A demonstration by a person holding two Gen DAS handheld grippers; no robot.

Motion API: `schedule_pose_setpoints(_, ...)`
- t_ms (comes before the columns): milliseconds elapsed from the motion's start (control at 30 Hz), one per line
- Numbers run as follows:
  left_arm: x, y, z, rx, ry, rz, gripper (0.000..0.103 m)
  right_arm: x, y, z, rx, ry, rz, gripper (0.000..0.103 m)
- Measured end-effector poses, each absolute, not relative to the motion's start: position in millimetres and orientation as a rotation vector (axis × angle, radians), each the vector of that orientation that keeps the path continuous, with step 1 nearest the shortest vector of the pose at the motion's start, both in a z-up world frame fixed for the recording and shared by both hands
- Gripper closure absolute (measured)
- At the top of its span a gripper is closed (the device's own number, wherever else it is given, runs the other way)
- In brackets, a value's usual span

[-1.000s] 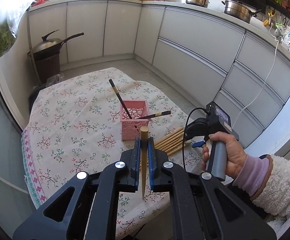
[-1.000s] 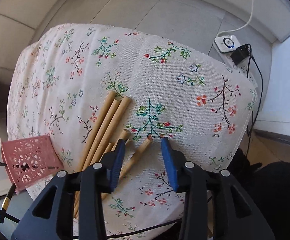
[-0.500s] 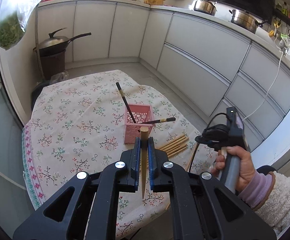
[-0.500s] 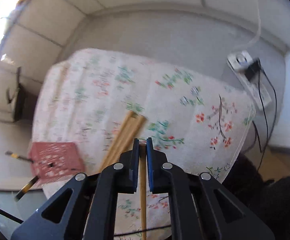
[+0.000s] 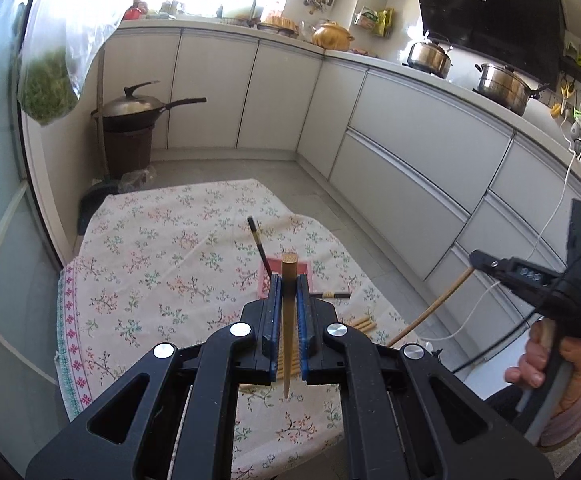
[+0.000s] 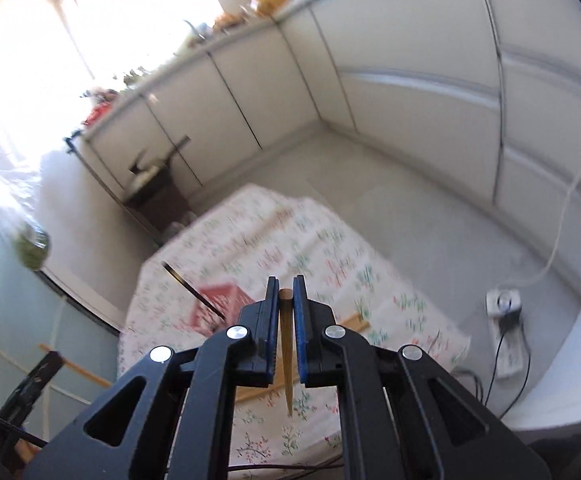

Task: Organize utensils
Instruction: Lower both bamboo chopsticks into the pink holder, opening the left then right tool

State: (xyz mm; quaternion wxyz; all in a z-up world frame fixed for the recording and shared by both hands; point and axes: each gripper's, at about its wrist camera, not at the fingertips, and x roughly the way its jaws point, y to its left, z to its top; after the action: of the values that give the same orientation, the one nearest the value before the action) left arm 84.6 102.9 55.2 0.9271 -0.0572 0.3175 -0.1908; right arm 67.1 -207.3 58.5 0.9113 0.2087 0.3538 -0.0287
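My left gripper is shut on a wooden chopstick, held above the flowered table. Behind its fingers stands the pink basket with two dark chopsticks in it. Several wooden chopsticks lie on the cloth to its right. My right gripper is shut on another wooden chopstick, lifted well above the table; it shows at the right of the left wrist view with the stick hanging down. The pink basket appears blurred in the right wrist view.
White kitchen cabinets curve round behind and right of the table. A wok on a dark stool stands at the far left. A power strip with cables lies on the floor right of the table.
My right gripper closed on a wooden chopstick from the pile, then lifted it high and tilted up toward the room. My left gripper rose slightly, still holding its chopstick.
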Motion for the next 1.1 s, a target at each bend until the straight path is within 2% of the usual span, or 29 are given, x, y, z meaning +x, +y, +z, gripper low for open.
schedule_pose_setpoints(200,102,93,94,-0.154,0.565,-0.376,0.096,81,-217,128,0.419,0.584,-0.022,0.096)
schedule_pose_setpoints(433,146,77,118,-0.178,0.505,-0.321,0.096,122,-223,167,0.446,0.53,0.013,0.096)
schedule_pose_setpoints(633,185,70,105,-0.192,0.537,-0.27,0.096,154,-211,159,0.44,0.556,0.04,0.096)
schedule_pose_setpoints(733,203,74,81,-0.231,0.591,-0.254,0.095,169,-205,145,0.442,0.582,0.044,0.096)
schedule_pose_setpoints(833,214,83,59,-0.281,0.64,-0.256,0.086,180,-202,129,0.456,0.611,0.049,0.096)
schedule_pose_setpoints(1100,190,121,89,-0.398,0.518,-0.226,0.078,197,-188,105,0.455,0.662,0.05,0.096)
